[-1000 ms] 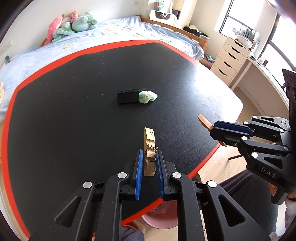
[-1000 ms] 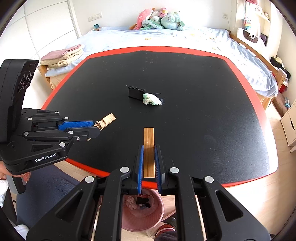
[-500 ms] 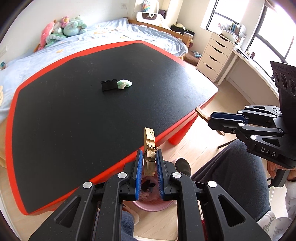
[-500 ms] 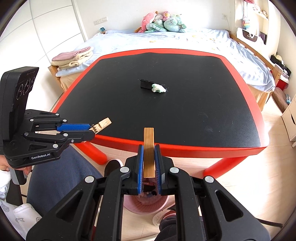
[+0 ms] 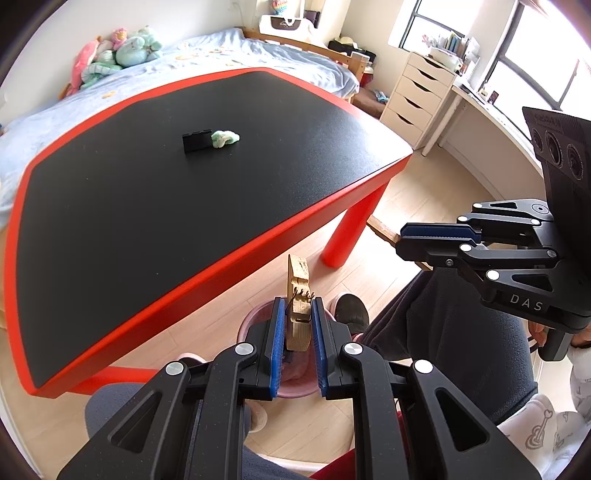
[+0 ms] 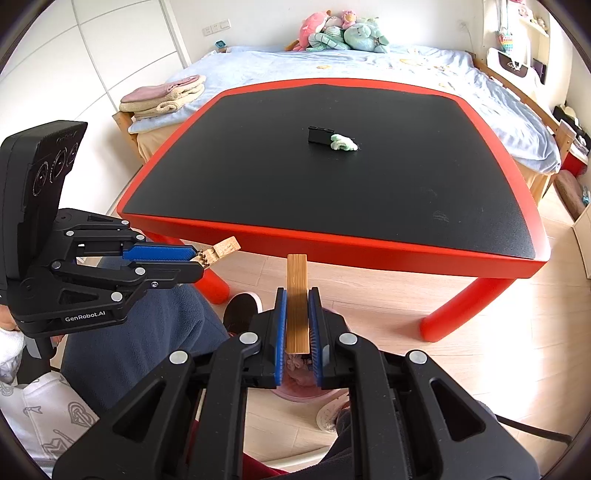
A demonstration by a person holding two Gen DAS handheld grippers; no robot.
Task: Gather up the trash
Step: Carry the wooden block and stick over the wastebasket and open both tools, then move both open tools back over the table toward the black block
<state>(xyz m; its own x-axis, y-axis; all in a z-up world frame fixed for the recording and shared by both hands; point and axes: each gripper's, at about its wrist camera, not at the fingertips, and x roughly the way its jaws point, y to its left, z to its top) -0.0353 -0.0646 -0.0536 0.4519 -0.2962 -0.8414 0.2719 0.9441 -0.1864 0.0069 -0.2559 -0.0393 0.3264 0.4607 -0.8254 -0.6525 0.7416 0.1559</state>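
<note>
Holding a wooden clothespin half [image 5: 297, 303] with a little wire spring on it, the left hand-held gripper [image 5: 298, 332] has its blue pads pressed on both sides of the wood. The piece sticks up and forward from between the fingers. Right below this hand-held gripper sits a pink trash bin [image 5: 258, 321] on the floor, with some stuff already inside.

The right hand-held gripper [image 6: 297, 325] pinches a flat wooden stick [image 6: 297, 299], the plain side of another clothespin half. It stands straight up between the blue pads. The same pink trash bin [image 6: 299, 384] is just under and behind its fingertips.

From the left wrist view, the right hand-held gripper [image 5: 402, 236] is off to the right side, above a dark trouser leg [image 5: 454, 332]. From the right wrist view, the left hand-held gripper [image 6: 201, 256] is off to the left.

Ahead of both is the black worktop [image 6: 332, 192] with a red rim and red legs. Far out on it lie a small black block [image 6: 320, 134] and a crumpled pale green wad [image 6: 343, 142], touching each other. Behind the worktop is a blue bed [image 6: 406, 70] with plush toys [image 6: 340, 33]
</note>
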